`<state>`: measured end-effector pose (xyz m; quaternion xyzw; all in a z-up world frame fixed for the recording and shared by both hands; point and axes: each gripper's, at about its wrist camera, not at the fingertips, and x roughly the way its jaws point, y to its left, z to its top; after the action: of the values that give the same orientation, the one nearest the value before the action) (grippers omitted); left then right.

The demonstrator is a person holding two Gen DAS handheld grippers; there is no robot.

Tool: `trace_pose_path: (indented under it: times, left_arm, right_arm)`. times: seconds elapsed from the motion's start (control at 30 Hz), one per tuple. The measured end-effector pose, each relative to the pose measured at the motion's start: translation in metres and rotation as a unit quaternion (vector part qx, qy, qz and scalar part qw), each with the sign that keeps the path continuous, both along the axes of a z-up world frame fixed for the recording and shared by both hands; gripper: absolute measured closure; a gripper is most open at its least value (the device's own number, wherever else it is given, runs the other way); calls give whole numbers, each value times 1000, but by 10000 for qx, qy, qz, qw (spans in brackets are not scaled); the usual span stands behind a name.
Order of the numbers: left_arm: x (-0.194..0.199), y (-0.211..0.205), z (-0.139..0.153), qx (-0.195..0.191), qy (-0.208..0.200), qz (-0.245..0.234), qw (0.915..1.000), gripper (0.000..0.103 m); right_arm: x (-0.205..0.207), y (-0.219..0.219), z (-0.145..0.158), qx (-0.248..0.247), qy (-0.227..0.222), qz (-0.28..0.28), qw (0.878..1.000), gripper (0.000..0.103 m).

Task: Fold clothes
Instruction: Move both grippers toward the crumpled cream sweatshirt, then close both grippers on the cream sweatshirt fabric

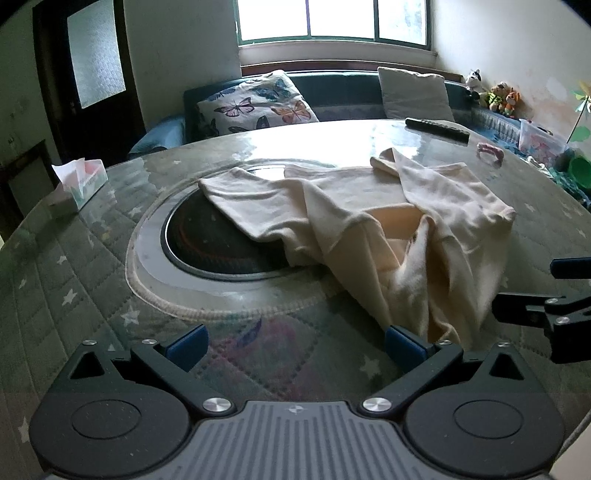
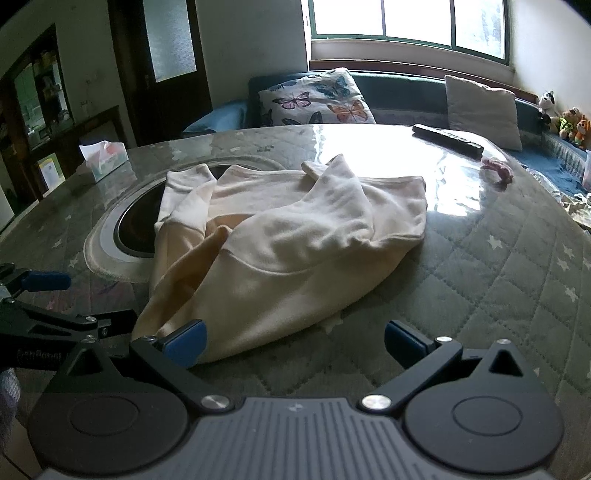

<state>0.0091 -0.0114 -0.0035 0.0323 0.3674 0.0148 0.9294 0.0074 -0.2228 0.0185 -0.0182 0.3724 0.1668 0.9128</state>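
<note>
Both my grippers, left and right, were spread wide and holding nothing. The cream sweater lay rumpled on the table, partly over that round black inset.

A home living room. Beyond the left tool spreads a round table under a grey quilted star-print cover and clear sheet. Behind it runs a dark blue sofa with a white butterfly-print cushion, plush toys at its far right end, a paper tissue box far left, and a green-framed window above.
</note>
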Motion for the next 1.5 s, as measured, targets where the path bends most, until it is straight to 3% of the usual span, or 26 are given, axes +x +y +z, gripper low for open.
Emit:
trace_pose_path:
  times: [0.4,0.7,1.03,1.33,1.43,1.5]
  left_arm:
    - [40,10,22,91,-251,111,9996,0]
    - [89,14,31,138,-314,126,9993,0]
    - [150,13,24,38,-140,-37,9999,2]
    - [190,11,11,-52,217,-175,9996,17]
    - [195,12,6,-41,317,-204,9993,28]
    - [196,14,3,-72,396,-205,9990,39]
  right_arm:
    - [32,-6,21,-10,-281,-41,9996,0]
    - [93,5,24,-129,-366,12,9992,1]
    - [173,20,9,-248,-147,143,9995,8]
    - [227,25,-15,-191,261,84,9994,29]
    - [233,26,-18,-244,262,88,9993,39]
    - [233,26,-18,-279,210,100,9993,53]
